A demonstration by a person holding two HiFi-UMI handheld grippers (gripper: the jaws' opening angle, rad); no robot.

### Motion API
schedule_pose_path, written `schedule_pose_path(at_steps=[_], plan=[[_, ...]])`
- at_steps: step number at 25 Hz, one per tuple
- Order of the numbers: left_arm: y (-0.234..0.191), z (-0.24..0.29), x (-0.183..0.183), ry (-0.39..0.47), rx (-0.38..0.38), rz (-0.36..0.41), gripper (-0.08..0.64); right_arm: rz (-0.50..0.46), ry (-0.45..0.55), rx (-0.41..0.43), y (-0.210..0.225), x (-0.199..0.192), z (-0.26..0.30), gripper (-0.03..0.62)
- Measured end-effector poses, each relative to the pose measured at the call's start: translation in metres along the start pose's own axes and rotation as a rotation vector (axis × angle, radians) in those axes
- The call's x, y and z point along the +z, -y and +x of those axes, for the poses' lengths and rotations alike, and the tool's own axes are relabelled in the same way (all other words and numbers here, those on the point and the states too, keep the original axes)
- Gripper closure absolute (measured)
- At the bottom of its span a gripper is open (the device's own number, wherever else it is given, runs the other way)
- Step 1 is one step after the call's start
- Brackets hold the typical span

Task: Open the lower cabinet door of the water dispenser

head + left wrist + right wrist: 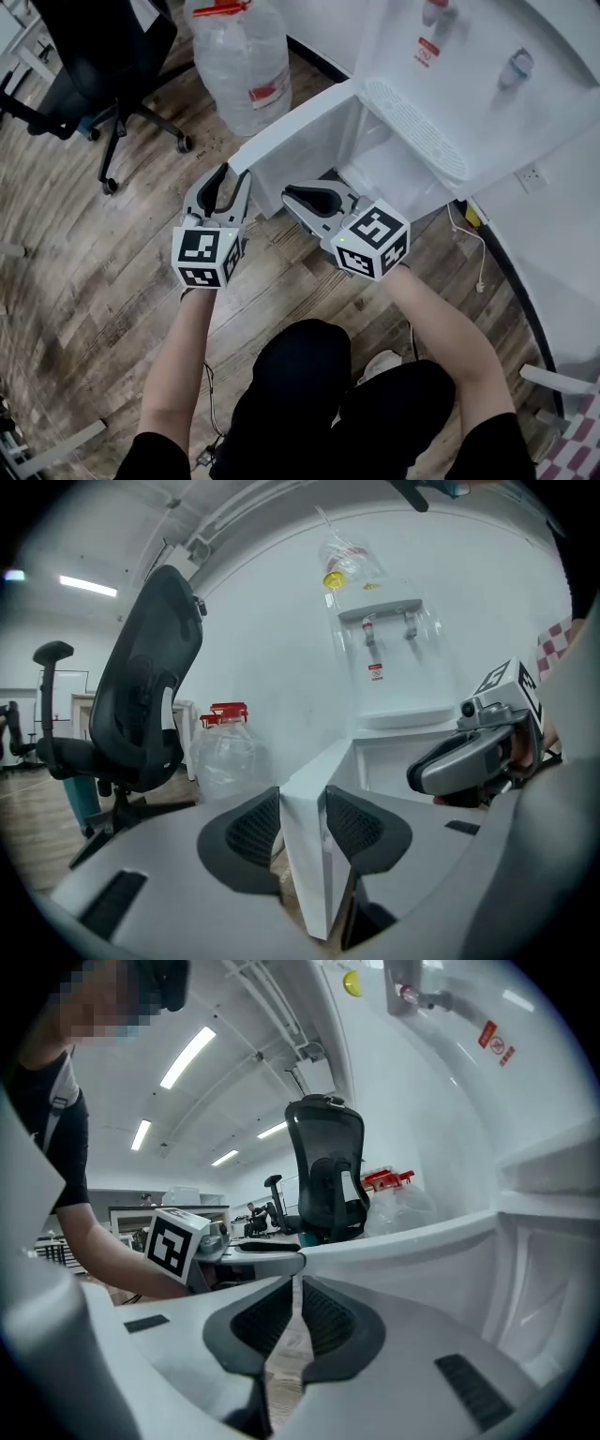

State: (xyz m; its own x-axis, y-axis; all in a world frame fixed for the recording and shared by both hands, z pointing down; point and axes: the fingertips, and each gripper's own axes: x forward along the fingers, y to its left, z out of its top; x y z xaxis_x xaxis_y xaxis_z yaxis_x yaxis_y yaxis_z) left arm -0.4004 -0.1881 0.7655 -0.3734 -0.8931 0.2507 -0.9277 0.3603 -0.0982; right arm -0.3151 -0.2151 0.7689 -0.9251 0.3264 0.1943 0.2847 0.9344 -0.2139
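The white water dispenser (441, 84) stands at the upper right of the head view. Its lower cabinet door (291, 127) is swung out to the left, and the inside of the cabinet (375, 159) shows. My left gripper (228, 176) is shut on the door's free edge; in the left gripper view the door edge (305, 855) sits upright, pressed between both pads. My right gripper (292, 199) hangs just right of it, in front of the open cabinet, shut with nothing between its pads (323, 1321). The door's top edge (403, 1237) runs across the right gripper view.
A large clear water bottle (242, 61) with a red cap stands on the wooden floor left of the dispenser. A black office chair (103, 56) is at the far left. A white cable with a plug (481, 281) lies on the floor right of the dispenser.
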Motion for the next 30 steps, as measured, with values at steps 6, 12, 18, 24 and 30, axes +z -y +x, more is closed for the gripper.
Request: schedule_pose_path(at_steps=[6, 12, 18, 24, 30], plan=[[-0.021, 0.013, 0.001, -0.003, 0.025, 0.009, 0.397, 0.034, 0.015, -0.02, 0.009, 0.011, 0.022, 0.547], [-0.04, 0.03, 0.001, -0.004, 0.05, -0.033, 0.413, 0.107, 0.054, -0.065, 0.029, 0.024, 0.052, 0.548], [-0.054, 0.041, 0.001, -0.013, 0.095, -0.045, 0.416, 0.191, 0.068, -0.102, 0.047, 0.028, 0.072, 0.548], [-0.062, 0.052, -0.002, -0.033, 0.12, -0.063, 0.416, 0.15, 0.035, -0.134, 0.051, 0.012, 0.079, 0.546], [-0.072, 0.065, -0.003, -0.059, 0.148, -0.072, 0.416, 0.235, 0.139, -0.154, 0.06, 0.03, 0.072, 0.548]])
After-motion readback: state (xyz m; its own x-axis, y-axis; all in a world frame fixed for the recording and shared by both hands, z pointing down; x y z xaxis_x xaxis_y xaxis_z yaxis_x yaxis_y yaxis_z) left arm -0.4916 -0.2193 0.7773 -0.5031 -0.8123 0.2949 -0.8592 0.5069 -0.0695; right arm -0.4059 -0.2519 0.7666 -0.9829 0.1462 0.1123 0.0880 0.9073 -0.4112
